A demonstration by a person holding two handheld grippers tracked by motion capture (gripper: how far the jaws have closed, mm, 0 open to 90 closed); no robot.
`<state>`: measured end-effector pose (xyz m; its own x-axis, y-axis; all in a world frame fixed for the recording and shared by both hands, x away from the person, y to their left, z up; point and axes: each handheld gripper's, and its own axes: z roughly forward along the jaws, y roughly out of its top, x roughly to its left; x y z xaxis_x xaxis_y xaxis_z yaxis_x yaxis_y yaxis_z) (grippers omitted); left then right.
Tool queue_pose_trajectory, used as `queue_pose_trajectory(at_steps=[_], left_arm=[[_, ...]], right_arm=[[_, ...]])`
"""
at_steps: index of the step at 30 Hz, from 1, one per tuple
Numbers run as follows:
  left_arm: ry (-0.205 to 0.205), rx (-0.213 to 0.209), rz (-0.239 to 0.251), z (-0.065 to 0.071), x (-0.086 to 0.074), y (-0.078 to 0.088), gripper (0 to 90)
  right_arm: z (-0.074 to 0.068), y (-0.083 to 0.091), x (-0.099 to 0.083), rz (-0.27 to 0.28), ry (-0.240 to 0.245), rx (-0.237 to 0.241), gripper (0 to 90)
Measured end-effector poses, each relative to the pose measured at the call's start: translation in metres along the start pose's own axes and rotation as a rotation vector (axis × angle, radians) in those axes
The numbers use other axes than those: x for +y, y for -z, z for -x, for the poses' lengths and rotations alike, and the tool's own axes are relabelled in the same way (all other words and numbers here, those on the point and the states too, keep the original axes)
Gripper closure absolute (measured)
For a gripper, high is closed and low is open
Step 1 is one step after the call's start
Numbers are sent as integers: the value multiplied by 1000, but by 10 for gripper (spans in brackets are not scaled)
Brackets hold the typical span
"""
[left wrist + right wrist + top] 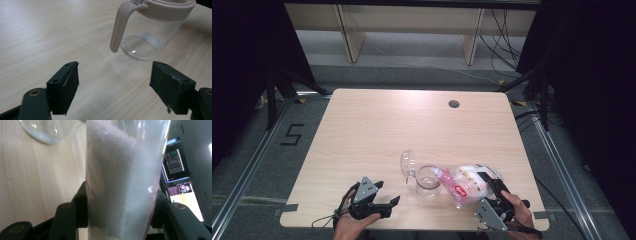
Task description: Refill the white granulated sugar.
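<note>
The table (362, 130) is a light wooden top with 1 round cable hole (454, 104) at its far right. Beyond the far edge stands a wooden frame (412, 25), with cables (507, 45) trailing on the floor to the right.

The bag (467, 182) of white powder lies tilted at the near right, its open end over the jar (428, 181). The right gripper (493, 192) is clamped on the bag; in the right gripper view, both jaws press on the bag (120, 185) from either side.

The jar is clear, with a pale rim and handle, and stands near the middle of the near edge. A little white powder lies on its bottom (142, 46). Its clear lid (408, 164) sits just to the left of it, touching.

The left gripper (387, 200) rests at the near left, jaws wide apart and empty, pointing at the jar. Bare table lies between them.
</note>
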<state>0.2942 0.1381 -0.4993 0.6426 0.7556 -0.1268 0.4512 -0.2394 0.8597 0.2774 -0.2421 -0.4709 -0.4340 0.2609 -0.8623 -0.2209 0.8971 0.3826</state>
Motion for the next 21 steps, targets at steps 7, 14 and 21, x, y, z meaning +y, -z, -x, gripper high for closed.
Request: queue_pose_trajectory(at_steps=[7,14,21], left_arm=[[2,3,-2,0,0,0,226],[-1,5,-13,0,0,0,223],[-2,-5,-4,1,0,-1,221]], right_arm=[[1,-1,1,-3,77,-35,494],[-3,-1,1,-36,86,-52,495],[-1,0,1,-50,145,-78,497]])
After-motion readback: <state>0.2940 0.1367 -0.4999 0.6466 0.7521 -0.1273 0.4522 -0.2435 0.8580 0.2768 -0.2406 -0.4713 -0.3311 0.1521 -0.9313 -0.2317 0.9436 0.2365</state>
